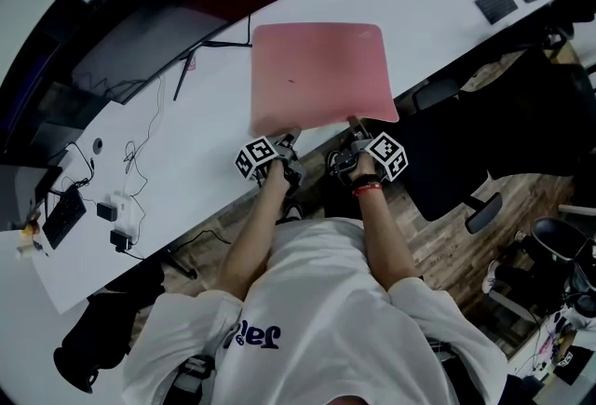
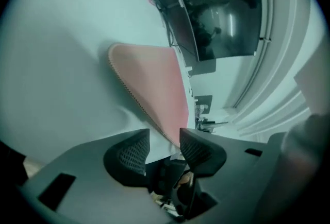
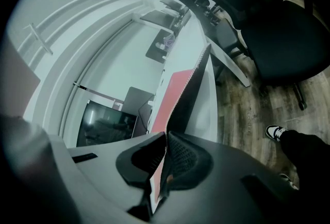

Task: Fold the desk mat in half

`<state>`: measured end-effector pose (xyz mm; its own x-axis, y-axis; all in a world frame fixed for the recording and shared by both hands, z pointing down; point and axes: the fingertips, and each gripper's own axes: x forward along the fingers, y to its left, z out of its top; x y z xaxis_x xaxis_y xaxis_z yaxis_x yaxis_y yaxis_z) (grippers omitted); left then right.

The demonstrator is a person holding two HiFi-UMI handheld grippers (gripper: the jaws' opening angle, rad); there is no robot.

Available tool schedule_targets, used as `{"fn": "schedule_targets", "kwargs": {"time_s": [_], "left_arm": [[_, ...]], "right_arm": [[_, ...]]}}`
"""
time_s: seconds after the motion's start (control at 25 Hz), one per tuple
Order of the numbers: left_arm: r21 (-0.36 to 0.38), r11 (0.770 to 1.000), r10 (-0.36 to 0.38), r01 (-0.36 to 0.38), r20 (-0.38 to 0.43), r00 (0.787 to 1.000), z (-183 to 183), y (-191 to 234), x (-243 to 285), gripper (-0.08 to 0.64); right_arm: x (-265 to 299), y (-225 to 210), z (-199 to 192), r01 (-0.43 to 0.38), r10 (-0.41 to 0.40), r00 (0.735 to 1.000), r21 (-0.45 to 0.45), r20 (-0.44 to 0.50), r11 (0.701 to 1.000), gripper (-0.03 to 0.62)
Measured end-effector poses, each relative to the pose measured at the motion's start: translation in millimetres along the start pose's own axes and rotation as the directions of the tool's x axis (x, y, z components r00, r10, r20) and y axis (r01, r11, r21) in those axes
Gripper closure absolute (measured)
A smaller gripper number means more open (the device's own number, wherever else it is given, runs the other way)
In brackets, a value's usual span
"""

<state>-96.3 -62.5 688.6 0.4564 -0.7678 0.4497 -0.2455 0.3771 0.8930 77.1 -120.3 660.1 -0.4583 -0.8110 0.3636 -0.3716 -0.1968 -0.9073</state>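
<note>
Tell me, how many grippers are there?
2. The left gripper is at the near edge of the pink desk mat, jaws open around it; the right gripper beside it pinches that edge.

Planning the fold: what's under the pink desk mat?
White desk shows around the desk mat; its near edge is clamped in the right tongs. Whatever lies beneath the mat is covered.

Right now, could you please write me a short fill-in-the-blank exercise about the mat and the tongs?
The desk mat is ____ in colour. It lies on a ____ desk. The right tongs are ____ on the mat's edge. The left tongs stand ____, not clamping the mat.
Missing words: pink; white; shut; open.
</note>
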Motion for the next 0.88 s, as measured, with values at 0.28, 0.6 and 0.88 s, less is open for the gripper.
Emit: {"fn": "schedule_targets", "kwargs": {"time_s": [0.28, 0.6, 0.88], "left_arm": [[-0.077, 0.997, 0.033, -0.029, 0.051, 0.998, 10.5, 3.7, 4.7, 0.451], [-0.054, 0.997, 0.055, -0.052, 0.055, 0.997, 16.3, 0.7, 12.4, 0.526], [-0.009, 0.999, 0.042, -0.041, 0.070, 0.997, 29.2, -13.0, 25.3, 0.526]], "right_arm": [[-0.7, -8.6, -2.0, 0.023, -0.023, 1.000, -0.004, -0.015, 1.000, 0.561], [5.3, -25.4, -2.3, 0.071, -0.071, 0.997, 0.008, -0.033, 0.997, 0.561], [18.1, -24.1, 3.5, 0.082, -0.081, 0.996, 0.009, -0.043, 0.997, 0.560]]}}
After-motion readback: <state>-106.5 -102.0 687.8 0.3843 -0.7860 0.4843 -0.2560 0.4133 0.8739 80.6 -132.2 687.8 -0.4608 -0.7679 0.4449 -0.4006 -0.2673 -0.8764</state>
